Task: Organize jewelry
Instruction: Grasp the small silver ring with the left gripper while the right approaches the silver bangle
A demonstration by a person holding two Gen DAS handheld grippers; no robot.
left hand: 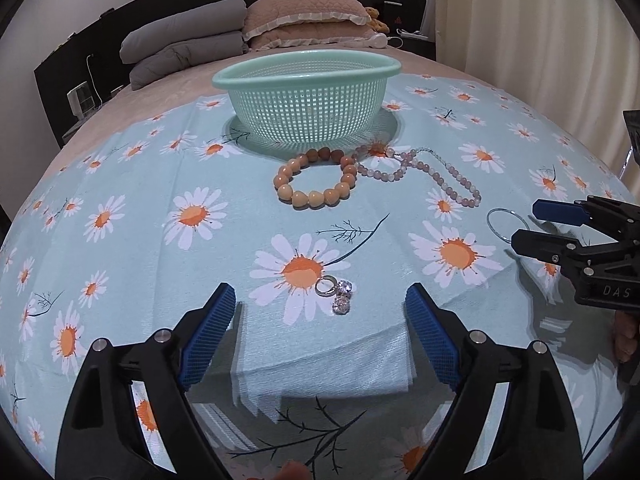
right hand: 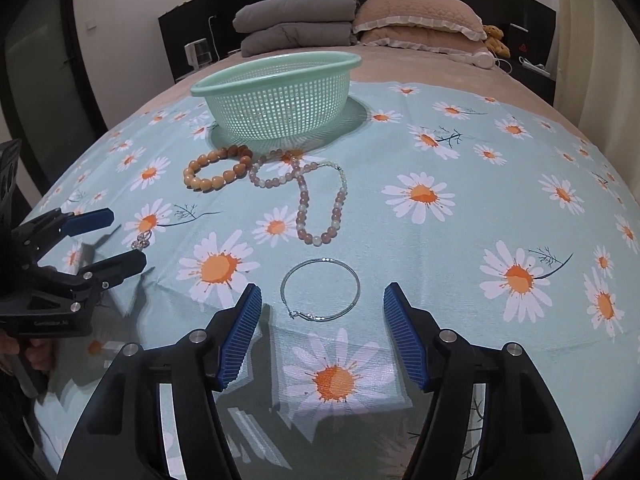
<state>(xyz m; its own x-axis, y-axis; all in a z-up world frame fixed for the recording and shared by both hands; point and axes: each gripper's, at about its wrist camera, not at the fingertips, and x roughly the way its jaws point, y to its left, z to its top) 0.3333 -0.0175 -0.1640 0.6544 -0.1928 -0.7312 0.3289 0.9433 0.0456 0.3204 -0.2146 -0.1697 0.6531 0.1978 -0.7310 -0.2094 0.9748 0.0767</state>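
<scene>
In the left wrist view, the left gripper (left hand: 320, 312) filled the bottom of the frame, its blue-padded jaws spread wide apart and holding nothing. Just beyond the gap between them, near the frame's centre, lay a ring (left hand: 326, 285) with a small cluster of clear crystal pieces (left hand: 343, 298) touching it, resting on a daisy of the pale blue daisy-print cloth (left hand: 140, 184).

In the right wrist view, the right gripper (right hand: 322, 312) sat likewise at the bottom edge, jaws parted and empty. A thin silver hoop (right hand: 320, 290) lay flat on the cloth just ahead of the pads, in the lower middle of the frame.

Farther up, slightly left of centre in that view, a pink and white bead necklace (right hand: 316, 200) lay looped on the cloth. To its left, an orange bead bracelet (right hand: 216, 172) touched it at one end. Directly above both, in the upper middle, stood a mint green plastic basket (right hand: 276, 92), upright, with the bracelet lying close against its base.

At the top of the frame, folded grey blankets (right hand: 296, 20) and beige pillows (right hand: 420, 20) were stacked against a dark headboard (right hand: 188, 36).
</scene>
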